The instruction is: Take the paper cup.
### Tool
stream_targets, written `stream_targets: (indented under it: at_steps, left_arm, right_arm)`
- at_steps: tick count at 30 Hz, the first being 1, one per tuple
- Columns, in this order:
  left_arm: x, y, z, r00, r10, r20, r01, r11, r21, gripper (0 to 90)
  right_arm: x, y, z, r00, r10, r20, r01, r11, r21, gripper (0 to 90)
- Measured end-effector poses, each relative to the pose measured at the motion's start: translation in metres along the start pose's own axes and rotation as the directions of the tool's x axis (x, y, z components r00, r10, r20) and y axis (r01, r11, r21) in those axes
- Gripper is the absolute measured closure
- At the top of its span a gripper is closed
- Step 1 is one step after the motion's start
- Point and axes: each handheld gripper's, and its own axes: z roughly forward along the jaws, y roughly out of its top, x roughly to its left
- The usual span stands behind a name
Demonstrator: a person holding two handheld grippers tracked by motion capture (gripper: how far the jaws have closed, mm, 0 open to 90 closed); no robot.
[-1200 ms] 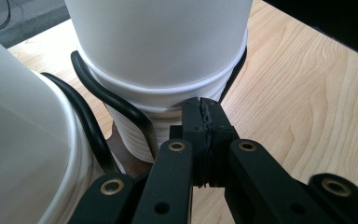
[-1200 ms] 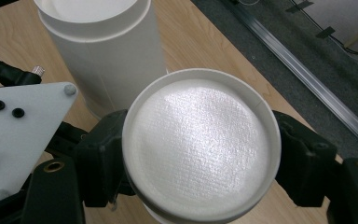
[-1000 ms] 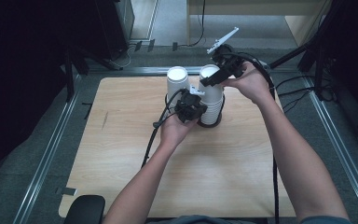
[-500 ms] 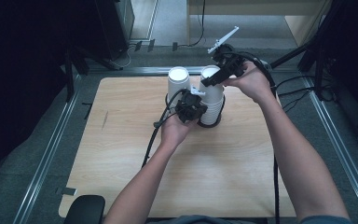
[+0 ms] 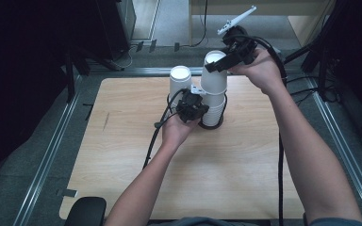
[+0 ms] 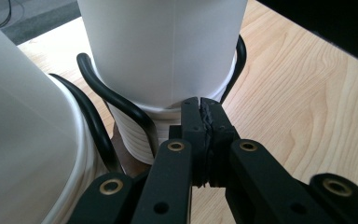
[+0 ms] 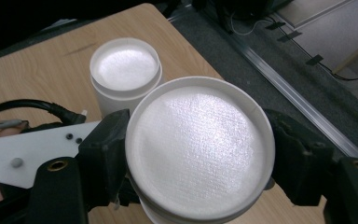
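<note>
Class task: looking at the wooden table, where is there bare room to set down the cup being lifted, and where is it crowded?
The table is bare along its left side and across the near half between the forearms. It is crowded at the far middle: the single cup, the cup stack, the left hand-held gripper, and the right hand-held gripper holding the lifted cup.

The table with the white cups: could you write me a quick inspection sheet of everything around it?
Surface: pale wooden table, bare apart from the cups.
Job's things: upside-down white top cup raised over a nested stack in a black ring; second stack beside it.
Clutter: nothing seen.
Grippers: right tongs clamp the top cup's sides; left tongs are shut at the stack's rims.
Cables: black cables trail from both.
Surroundings: metal rails, grey floor, dark equipment.
</note>
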Motion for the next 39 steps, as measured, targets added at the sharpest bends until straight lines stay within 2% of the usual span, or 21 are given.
stream_targets:
  at_steps: [2, 3, 4, 7, 10, 14, 18, 20, 21, 25, 33, 37, 39]
  left_arm:
    - [0.001, 0.000, -0.001, 1.0000, 0.005, 0.000, -0.005, 1.0000, 0.003, 87.3]
    - [0.001, 0.000, -0.001, 1.0000, 0.005, 0.000, -0.005, 1.0000, 0.003, 87.0]
    - [0.002, -0.001, -0.001, 1.0000, 0.000, 0.006, 0.000, 1.0000, 0.003, 87.0]
    - [0.001, 0.000, -0.002, 0.9998, -0.001, 0.020, 0.001, 1.0000, 0.005, 86.4]
    - [-0.001, 0.000, -0.004, 0.9993, 0.004, 0.036, -0.004, 1.0000, 0.006, 84.4]
    - [0.000, 0.000, -0.008, 0.9981, 0.003, 0.061, -0.004, 0.9996, 0.030, 77.7]
    - [0.001, 0.000, -0.016, 0.9935, -0.007, 0.114, 0.005, 0.9998, 0.017, 70.6]
    - [0.000, 0.000, -0.018, 0.9921, -0.006, 0.125, 0.004, 0.9999, 0.016, 66.8]
    - [-0.002, 0.000, -0.022, 0.9917, 0.017, 0.127, -0.019, 0.9997, 0.016, 65.4]
    - [-0.003, -0.002, -0.031, 0.9857, 0.057, 0.158, -0.060, 0.9980, 0.020, 58.1]
    - [0.000, -0.008, -0.046, 0.9717, 0.068, 0.226, -0.069, 0.9976, -0.005, 47.7]
    - [0.003, -0.013, -0.047, 0.9597, 0.066, 0.273, -0.064, 0.9978, -0.018, 42.0]
    - [0.004, -0.015, -0.047, 0.9589, 0.072, 0.274, -0.070, 0.9974, -0.017, 40.7]
  right_arm:
    - [0.000, 0.005, -0.011, 1.0000, -0.003, 0.002, 0.003, 1.000, -0.018, 27.7]
    - [0.000, 0.005, -0.011, 1.0000, -0.003, 0.002, 0.003, 1.000, -0.018, 27.7]
    - [0.002, 0.009, -0.021, 1.0000, -0.006, 0.000, 0.006, 1.000, -0.018, 27.6]
    - [0.004, 0.013, -0.038, 0.9997, -0.018, 0.018, 0.019, 1.000, -0.023, 27.5]
    - [0.006, 0.013, -0.054, 1.0000, -0.006, 0.006, 0.006, 0.999, -0.035, 27.5]
    - [0.012, 0.003, -0.063, 0.9998, -0.016, -0.010, 0.016, 1.000, -0.020, 27.4]
    - [0.017, -0.011, -0.070, 0.9989, -0.019, -0.042, 0.018, 0.999, -0.029, 27.3]
    - [0.018, -0.015, -0.071, 0.9988, -0.016, -0.047, 0.015, 0.999, -0.029, 27.3]
    - [0.021, -0.022, -0.073, 0.9984, -0.021, -0.053, 0.020, 0.999, -0.029, 27.2]
    - [0.026, -0.036, -0.074, 0.9969, -0.021, -0.076, 0.018, 0.999, -0.039, 27.1]
    - [0.039, -0.068, -0.066, 0.9930, -0.026, -0.115, 0.021, 0.999, -0.045, 26.9]
    - [0.045, -0.083, -0.057, 0.9908, -0.042, -0.129, 0.037, 0.998, -0.041, 26.9]
    - [0.046, -0.086, -0.054, 0.9900, -0.046, -0.133, 0.041, 0.998, -0.039, 26.9]
